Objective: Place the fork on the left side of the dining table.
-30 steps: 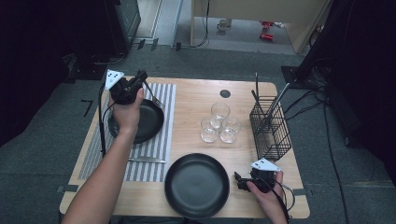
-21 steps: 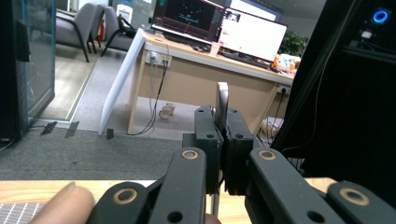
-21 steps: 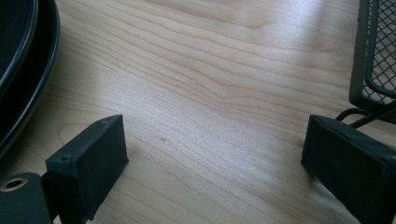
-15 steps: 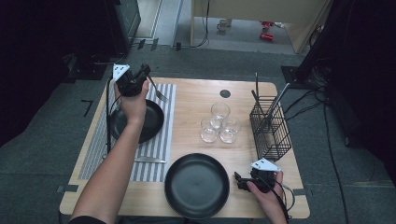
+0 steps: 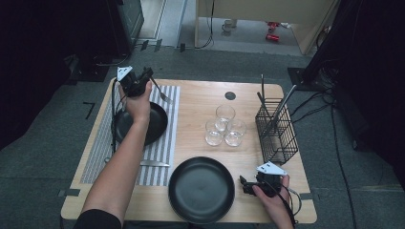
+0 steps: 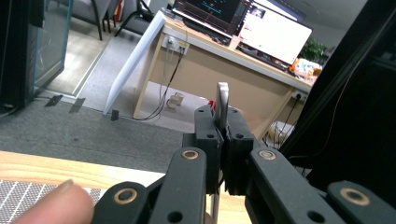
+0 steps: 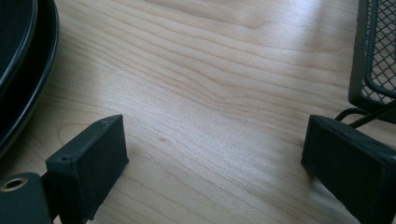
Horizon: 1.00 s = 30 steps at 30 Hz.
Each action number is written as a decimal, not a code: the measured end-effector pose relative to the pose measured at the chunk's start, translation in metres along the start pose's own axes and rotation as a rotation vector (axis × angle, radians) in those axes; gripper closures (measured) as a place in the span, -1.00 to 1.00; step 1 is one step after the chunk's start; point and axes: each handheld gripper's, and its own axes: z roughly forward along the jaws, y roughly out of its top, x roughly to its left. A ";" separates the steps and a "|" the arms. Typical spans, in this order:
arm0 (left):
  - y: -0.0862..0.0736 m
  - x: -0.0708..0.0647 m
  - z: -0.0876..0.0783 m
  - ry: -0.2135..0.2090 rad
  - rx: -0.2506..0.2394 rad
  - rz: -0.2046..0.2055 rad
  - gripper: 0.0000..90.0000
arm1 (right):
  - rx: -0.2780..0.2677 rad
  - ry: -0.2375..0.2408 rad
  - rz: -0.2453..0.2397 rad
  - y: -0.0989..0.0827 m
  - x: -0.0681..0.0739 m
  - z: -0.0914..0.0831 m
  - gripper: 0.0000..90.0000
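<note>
My left gripper [image 5: 144, 78] hovers at the far left of the table, over the back edge of the striped mat [image 5: 165, 143]. It is shut on a metal fork [image 5: 161, 93]. The fork slants down to the right, its tines over the mat just beyond the small black plate [image 5: 143, 125]. In the left gripper view the fork's handle [image 6: 222, 105] sticks up between my shut left gripper [image 6: 223, 140]. My right gripper [image 5: 244, 186] lies on the wood near the front right edge, beside the large black plate [image 5: 200, 190]. The right gripper [image 7: 210, 172] is open, with bare wood between its jaws.
Three clear glasses [image 5: 223, 127] stand grouped mid-table. A black wire basket [image 5: 276, 132] with upright utensils stands at the right. A knife [image 5: 149, 163] lies on the mat's front part. A dark round cap [image 5: 230, 95] marks the back edge of the table.
My left hand has carried the fork away from over the small plate toward the table's far edge and a little lower. The right hand has not moved.
</note>
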 end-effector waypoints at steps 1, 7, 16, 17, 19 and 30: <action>0.000 0.000 0.000 0.000 0.000 0.000 0.96 | 0.000 0.000 0.000 0.000 0.000 0.000 -0.86; -0.007 0.009 0.010 0.003 -0.014 -0.059 0.96 | 0.000 0.000 0.000 0.000 0.000 0.000 -0.86; -0.013 0.025 0.019 0.023 -0.038 -0.137 0.96 | 0.000 0.000 0.000 0.000 0.000 0.000 -0.86; -0.014 0.027 0.021 0.029 -0.050 -0.136 0.96 | 0.000 0.000 0.000 0.000 0.000 0.000 -0.86; -0.016 0.033 0.023 0.021 -0.072 -0.165 0.96 | 0.000 0.000 0.000 0.000 0.000 0.000 -0.86; -0.027 0.057 0.031 0.031 -0.092 -0.247 0.96 | 0.000 0.000 0.000 0.000 0.000 0.000 -0.86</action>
